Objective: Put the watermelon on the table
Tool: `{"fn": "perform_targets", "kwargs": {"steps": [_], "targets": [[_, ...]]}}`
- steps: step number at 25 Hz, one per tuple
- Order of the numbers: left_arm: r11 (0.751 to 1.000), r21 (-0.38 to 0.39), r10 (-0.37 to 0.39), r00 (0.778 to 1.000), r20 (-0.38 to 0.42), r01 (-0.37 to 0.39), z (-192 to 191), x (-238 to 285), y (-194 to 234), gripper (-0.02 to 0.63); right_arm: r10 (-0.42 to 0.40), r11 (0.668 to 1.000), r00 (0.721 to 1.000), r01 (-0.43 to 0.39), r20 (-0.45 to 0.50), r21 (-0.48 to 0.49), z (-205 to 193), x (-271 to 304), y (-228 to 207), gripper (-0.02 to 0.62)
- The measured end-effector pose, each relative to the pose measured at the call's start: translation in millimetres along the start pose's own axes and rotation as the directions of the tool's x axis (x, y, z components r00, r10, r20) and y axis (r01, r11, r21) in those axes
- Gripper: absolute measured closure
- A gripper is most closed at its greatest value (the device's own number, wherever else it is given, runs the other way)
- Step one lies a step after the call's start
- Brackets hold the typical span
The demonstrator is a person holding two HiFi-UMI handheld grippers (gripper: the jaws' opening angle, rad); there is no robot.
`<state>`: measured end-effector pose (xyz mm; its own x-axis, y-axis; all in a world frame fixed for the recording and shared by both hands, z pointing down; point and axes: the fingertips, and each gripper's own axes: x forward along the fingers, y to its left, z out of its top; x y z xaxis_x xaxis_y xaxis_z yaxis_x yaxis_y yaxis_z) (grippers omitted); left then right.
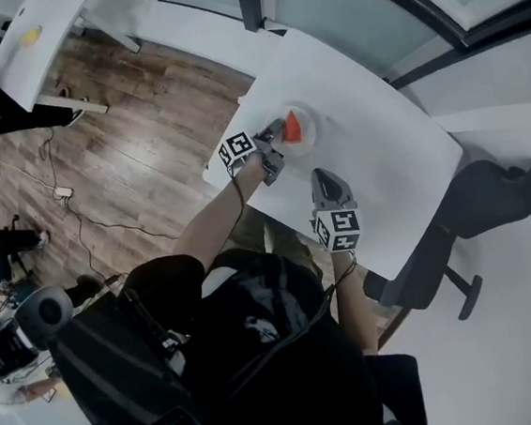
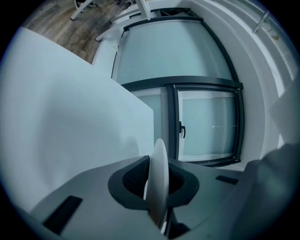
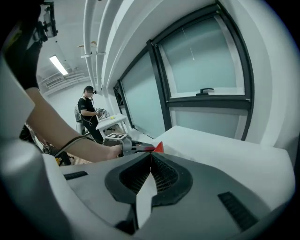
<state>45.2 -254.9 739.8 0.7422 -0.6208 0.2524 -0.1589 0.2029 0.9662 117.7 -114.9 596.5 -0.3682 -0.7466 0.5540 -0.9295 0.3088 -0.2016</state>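
Plate (image 2: 157,176) rim pinched in left tongs (image 1: 276,142) near table (image 1: 386,152) edge — watermelon (image 1: 292,129) aboard; right tongs (image 3: 150,161) closed, empty.

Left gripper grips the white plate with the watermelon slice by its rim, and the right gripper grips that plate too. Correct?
Not quite. The left gripper does grip the plate with the watermelon slice, but the right gripper is off the plate, its fingers together on nothing, as the right gripper view shows.

Red watermelon wedge (image 1: 292,130) sits on plate (image 1: 311,121) at table's (image 1: 381,147) edge.
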Motion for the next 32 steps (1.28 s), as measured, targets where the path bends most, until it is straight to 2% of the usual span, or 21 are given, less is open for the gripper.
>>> {"fn": "perform_targets", "kwargs": {"steps": [3,6,10,12,15,18,19,20,21,23,25,26,29,30,32], "targets": [[0.993,0.100,0.060,0.998,-0.033,-0.056,12,39,13,0.577,-0.019,0.999,0.999,0.020,-0.027,0.030,-7,6,-16,0.584],[0.972,0.201,0.139,0.988,-0.061,-0.125,20,67,21,0.577,-0.027,0.998,0.999,0.029,-0.032,0.063,-7,13,-26,0.584],[0.942,0.285,0.211,0.973,-0.087,-0.179,23,81,21,0.574,-0.021,0.997,0.999,0.025,-0.045,0.075,-5,21,-33,0.584],[0.920,0.336,0.245,0.965,-0.090,-0.202,22,81,19,0.522,-0.012,0.997,0.999,0.016,-0.049,0.071,-4,23,-32,0.584],[0.874,0.418,0.307,0.948,-0.078,-0.248,24,76,20,0.500,-0.001,0.998,0.999,0.004,-0.050,0.057,-1,27,-29,0.584],[0.827,0.487,0.359,0.931,-0.072,-0.281,25,75,19,0.439,0.000,0.999,0.999,0.001,-0.046,0.040,5,28,-28,0.584],[0.800,0.528,0.375,0.924,-0.071,-0.284,25,76,16,0.434,-0.002,0.999,0.999,0.003,-0.046,0.033,6,28,-29,0.584],[0.763,0.582,0.392,0.918,-0.067,-0.283,25,77,12,0.428,-0.005,1.000,0.999,0.007,-0.047,0.028,7,29,-30,0.584],[0.715,0.642,0.408,0.911,-0.060,-0.278,25,77,7,0.417,-0.010,1.000,0.999,0.011,-0.048,0.024,7,29,-30,0.584],[0.602,0.755,0.435,0.899,-0.038,-0.260,26,76,-1,0.393,-0.016,1.000,0.999,0.017,-0.049,0.020,8,29,-28,0.584],[0.500,0.831,0.457,0.889,-0.014,-0.244,30,75,-4,0.382,-0.019,1.000,0.999,0.020,-0.048,0.016,9,30,-26,0.584],[0.462,0.853,0.469,0.883,-0.002,-0.243,32,75,-4,0.380,-0.020,1.000,0.999,0.021,-0.047,0.013,10,31,-26,0.584],[0.372,0.891,0.487,0.872,0.050,-0.259,40,69,-3,0.374,-0.028,1.000,0.999,0.028,-0.045,0.003,10,28,-29,0.584],[0.325,0.908,0.481,0.873,0.082,-0.264,41,66,-4,0.374,-0.032,0.999,0.998,0.032,-0.048,0.001,7,25,-31,0.584],[0.188,0.947,0.448,0.881,0.152,-0.259,43,61,-13,0.374,-0.040,0.999,0.998,0.040,-0.055,-0.003,2,21,-33,0.584]]}}
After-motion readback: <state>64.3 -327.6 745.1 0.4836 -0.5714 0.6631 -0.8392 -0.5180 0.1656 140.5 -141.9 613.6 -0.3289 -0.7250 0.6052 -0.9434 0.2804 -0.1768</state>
